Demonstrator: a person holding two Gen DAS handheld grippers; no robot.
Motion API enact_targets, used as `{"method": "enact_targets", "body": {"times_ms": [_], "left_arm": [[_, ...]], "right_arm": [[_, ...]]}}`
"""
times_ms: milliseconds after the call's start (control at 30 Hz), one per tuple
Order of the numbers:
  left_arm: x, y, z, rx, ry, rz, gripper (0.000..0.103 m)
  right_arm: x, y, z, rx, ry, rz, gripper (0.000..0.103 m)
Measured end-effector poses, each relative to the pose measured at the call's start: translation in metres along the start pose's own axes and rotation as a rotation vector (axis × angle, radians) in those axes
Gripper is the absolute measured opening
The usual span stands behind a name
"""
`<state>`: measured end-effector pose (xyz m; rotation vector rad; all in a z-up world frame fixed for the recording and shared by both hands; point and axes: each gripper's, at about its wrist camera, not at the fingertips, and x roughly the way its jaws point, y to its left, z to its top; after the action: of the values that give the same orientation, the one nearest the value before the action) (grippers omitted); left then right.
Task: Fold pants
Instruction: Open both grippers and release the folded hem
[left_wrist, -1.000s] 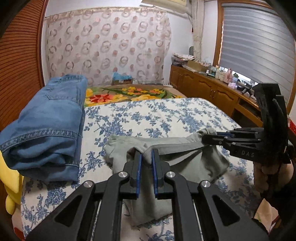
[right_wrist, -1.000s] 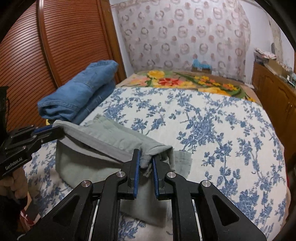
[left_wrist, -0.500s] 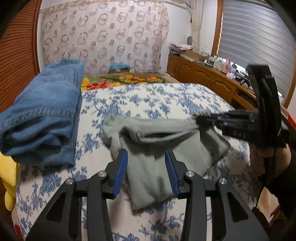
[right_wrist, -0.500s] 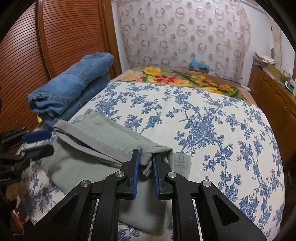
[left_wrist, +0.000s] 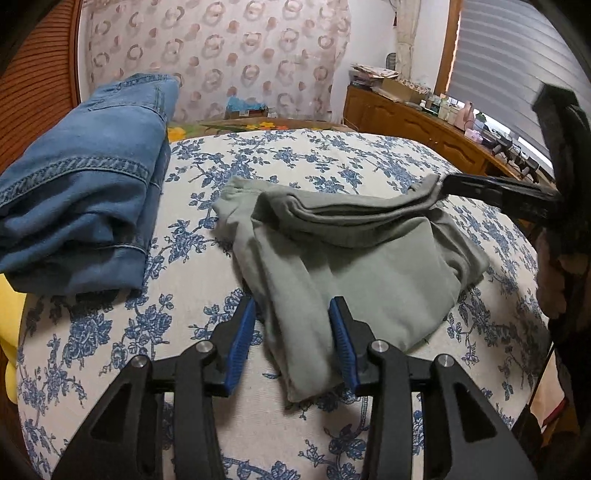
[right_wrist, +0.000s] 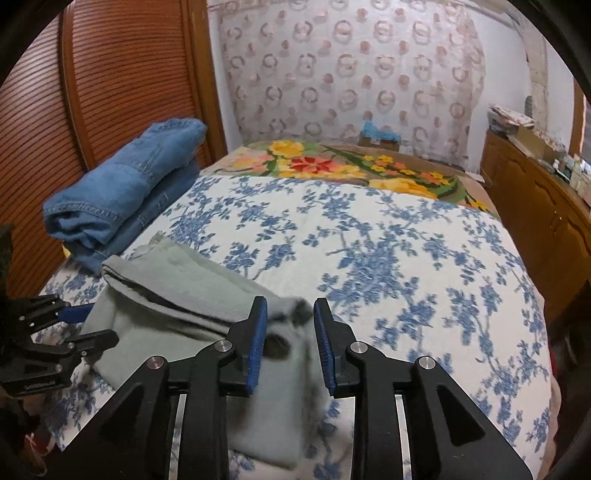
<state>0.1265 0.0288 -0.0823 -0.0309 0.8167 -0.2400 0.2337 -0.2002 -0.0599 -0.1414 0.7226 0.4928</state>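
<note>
The grey-green pants (left_wrist: 354, 258) lay folded into a thick bundle near the front edge of the bed (left_wrist: 207, 266), just beside a folded stack of blue jeans (left_wrist: 85, 192) at its left edge. The left hand-held gripper (left_wrist: 291, 332) stood spread, its jaws having just opened, straddling the bundle's near corner without pinching it; the right hand-held gripper (right_wrist: 290, 336) had just been opening too, with the cloth's top fold loose between its pads. Soft, light and floppy, the pants would likely sag unless taken by the stacked, thicker edges at two corners.
</note>
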Motion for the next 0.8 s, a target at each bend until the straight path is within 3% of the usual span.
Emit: {"method": "enact_targets", "body": {"times_ms": [400,800], "left_arm": [[0.001,0.004,0.000,-0.020,0.003,-0.007,0.043],[0.002,0.003,0.001,-0.013,0.003,0.001,0.043]], "right_arm": [[-0.033,-0.007,-0.059,-0.019,0.073,0.081,0.026],[-0.020,-0.001,-0.073,-0.022,0.126,0.108,0.023]]}}
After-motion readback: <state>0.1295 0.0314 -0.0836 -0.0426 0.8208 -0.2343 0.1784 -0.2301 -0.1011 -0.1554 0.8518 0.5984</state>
